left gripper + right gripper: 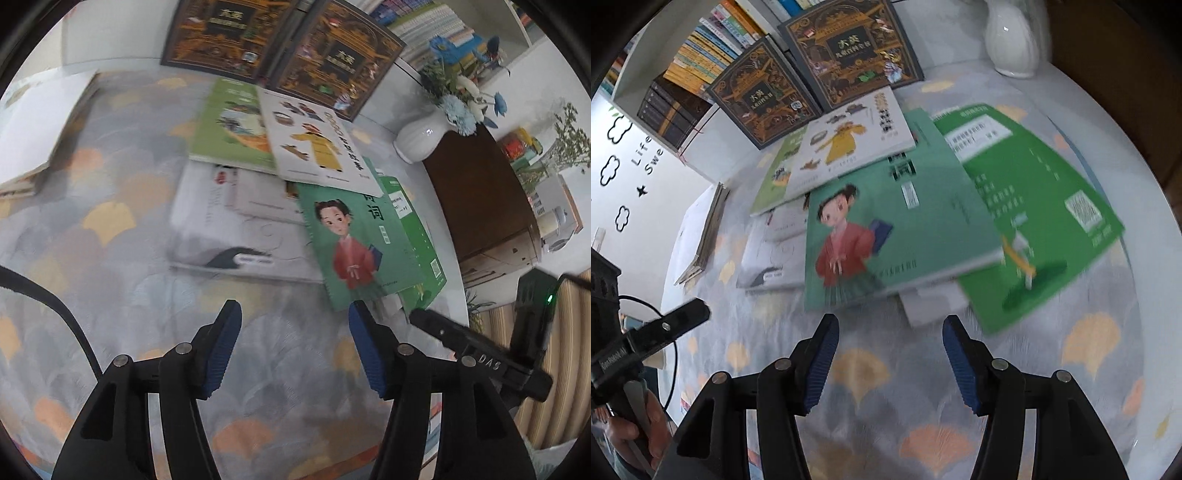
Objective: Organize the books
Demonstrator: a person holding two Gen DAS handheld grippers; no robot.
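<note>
Bare patterned tablecloth point(122, 229) lies open around the left gripper point(293, 321), from nine through twelve o'clock, up to a white book point(236, 236) lying flat at twelve. At one o'clock a teal book with a red-robed figure point(354, 240) overlaps a green book point(417, 236), closing that side. At ten o'clock a loose stack of papers point(33, 136) bounds the gap. Two dark ornate books point(280, 44) stand as a wall at the far edge, with a white vase point(421, 140) at two o'clock. Ahead of the right gripper point(890, 332) the teal book point(894, 229) blocks twelve; cloth point(1089, 387) stays free at three.
</note>
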